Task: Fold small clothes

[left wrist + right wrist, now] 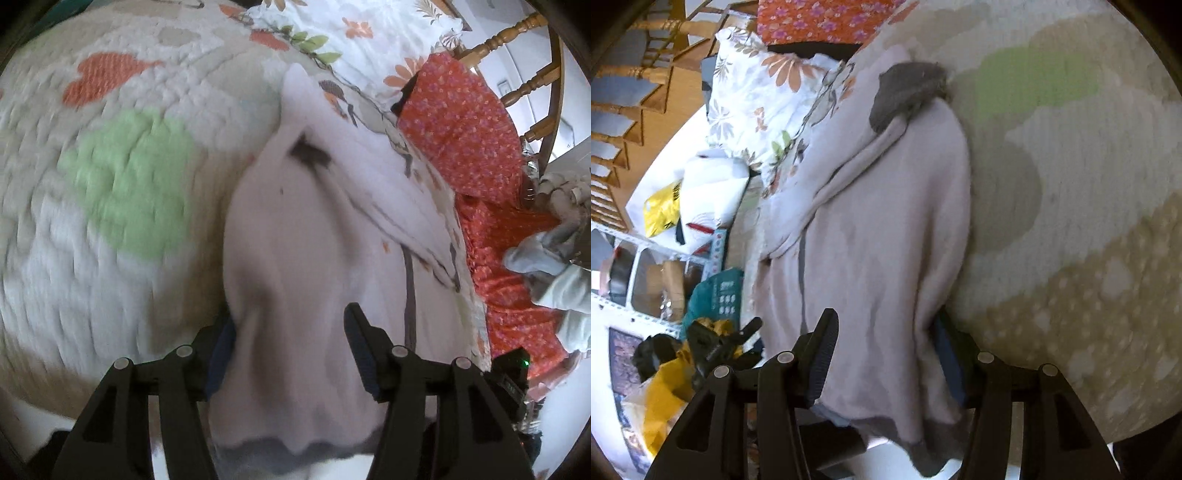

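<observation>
A pale pink garment [295,236] with grey trim lies stretched across the quilted bed cover [110,184]. In the left wrist view my left gripper [291,354] has its jaws wide apart with the garment's near end bunched between them. In the right wrist view the same garment [879,229] runs away from my right gripper [886,354], whose jaws also stand apart around the cloth's near edge. A grey cuff or collar [905,96] shows at the garment's far end. Whether either pad presses the cloth I cannot tell.
A floral pillow [757,103] and an orange flowered cloth [480,147] lie beside the garment. A wooden chair [528,74] stands beyond the bed. Shelves with bags and clutter [665,295] sit off the bed's edge. Light blue clothes [554,266] lie at the right.
</observation>
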`<state>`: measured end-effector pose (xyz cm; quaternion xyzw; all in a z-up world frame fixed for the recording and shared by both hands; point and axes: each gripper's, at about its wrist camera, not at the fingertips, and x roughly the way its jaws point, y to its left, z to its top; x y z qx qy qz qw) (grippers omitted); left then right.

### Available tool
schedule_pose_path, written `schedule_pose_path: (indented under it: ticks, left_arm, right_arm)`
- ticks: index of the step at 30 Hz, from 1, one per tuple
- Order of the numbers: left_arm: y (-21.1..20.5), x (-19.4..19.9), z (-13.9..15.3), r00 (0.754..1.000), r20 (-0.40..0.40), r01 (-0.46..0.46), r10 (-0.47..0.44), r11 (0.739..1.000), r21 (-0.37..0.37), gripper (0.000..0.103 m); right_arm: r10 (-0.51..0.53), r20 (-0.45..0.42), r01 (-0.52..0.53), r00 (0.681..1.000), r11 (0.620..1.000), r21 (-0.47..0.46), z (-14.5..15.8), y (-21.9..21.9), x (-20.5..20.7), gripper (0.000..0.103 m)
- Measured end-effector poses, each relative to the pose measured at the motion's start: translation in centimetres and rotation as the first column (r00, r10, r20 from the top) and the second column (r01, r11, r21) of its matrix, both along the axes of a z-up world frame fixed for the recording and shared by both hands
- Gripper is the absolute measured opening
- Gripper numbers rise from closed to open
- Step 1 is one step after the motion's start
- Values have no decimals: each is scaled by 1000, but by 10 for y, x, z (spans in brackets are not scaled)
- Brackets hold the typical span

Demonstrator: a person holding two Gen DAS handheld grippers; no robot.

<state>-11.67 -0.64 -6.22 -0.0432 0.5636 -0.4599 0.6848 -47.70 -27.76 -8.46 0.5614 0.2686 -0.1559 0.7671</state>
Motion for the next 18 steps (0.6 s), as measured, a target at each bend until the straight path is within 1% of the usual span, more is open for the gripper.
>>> schedule_pose_path:
  ticks: [5,8,10,13,17,18]
  left_arm:
    - [18,-25,-1,999,38,-22,22,1000,17,57]
    - [23,-36,-9,999,25,-23,22,999,34,57]
    - [27,-44,-13,999,40,-30,28,999,46,58]
    - [32,-53,-18,999,40,-27,24,997,67,66]
    - [35,-59,-28,999,15,-29,28,995,91,72]
    - [34,-60,-30,1000,8,-18,18,995,95,79]
  right_arm:
    - [35,24,-36,999,998,52,-10,11,-1,57]
    - [51,23,-52,998,997,54,-11,18,-1,57]
    - [65,13,-65,998,997,47,-12,23,-2,57]
    - [92,-8,-92,996,995,34,-13,33,-2,57]
    - [138,-35,-136,990,990,30,-17,46,3,57]
    - [151,-40,-150,988,988,38,-20,50,5,57]
